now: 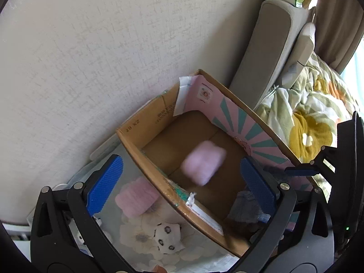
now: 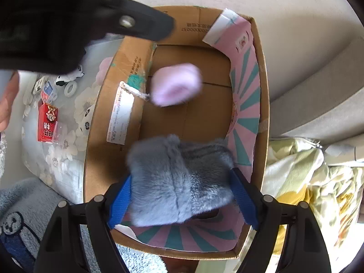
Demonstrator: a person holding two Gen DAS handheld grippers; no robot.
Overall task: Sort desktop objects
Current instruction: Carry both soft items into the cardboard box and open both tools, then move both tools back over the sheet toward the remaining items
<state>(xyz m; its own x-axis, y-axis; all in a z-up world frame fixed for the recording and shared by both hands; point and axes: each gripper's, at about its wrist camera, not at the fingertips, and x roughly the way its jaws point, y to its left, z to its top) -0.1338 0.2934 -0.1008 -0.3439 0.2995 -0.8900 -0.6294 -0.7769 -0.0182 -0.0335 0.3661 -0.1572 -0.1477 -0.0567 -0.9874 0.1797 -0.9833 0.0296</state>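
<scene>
An open cardboard box (image 1: 147, 127) (image 2: 102, 122) with pink and teal flaps stands against the wall. A blurred pink fluffy sock (image 1: 203, 162) (image 2: 176, 84) is in mid-air inside the box, free of both grippers. My left gripper (image 1: 182, 182) is open and empty above the box's near wall. My right gripper (image 2: 182, 195) holds a grey-blue fluffy sock (image 2: 179, 179) between its blue pads over the box's near end; the sock also shows in the left wrist view (image 1: 248, 209).
Left of the box on a floral cloth (image 1: 141, 234) lie another pink fluffy sock (image 1: 136, 196), a white spotted sock (image 1: 167, 238), a red packet (image 2: 47, 122) and a white ring (image 2: 70, 88). A bed with a floral quilt (image 1: 314, 113) lies to the right.
</scene>
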